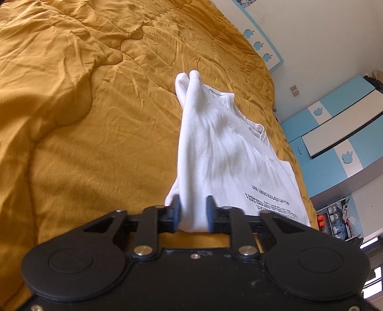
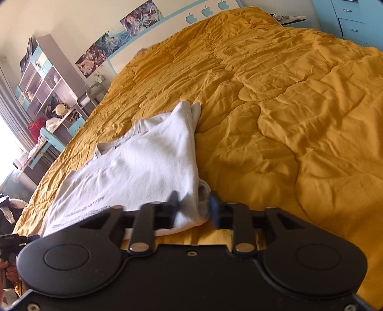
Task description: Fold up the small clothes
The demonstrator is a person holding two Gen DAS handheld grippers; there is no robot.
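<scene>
A small white T-shirt (image 1: 222,153) with black printed text lies partly folded on the mustard-yellow bedspread (image 1: 95,119). My left gripper (image 1: 192,208) is shut on the shirt's near left edge, with a fold of white fabric pinched between the blue pads. In the right wrist view the same shirt (image 2: 143,162) lies to the left. My right gripper (image 2: 194,203) is closed on its near right edge, with bunched cloth between the fingers. Both held edges are lifted slightly off the bed, and the sleeves bunch at the far end.
The rumpled yellow bedspread (image 2: 287,119) fills most of both views. A blue and white wardrobe (image 1: 340,134) stands beyond the bed's right side. Shelves and a desk (image 2: 47,95) stand to the left near a bright window. A blue headboard (image 2: 203,12) is at the far end.
</scene>
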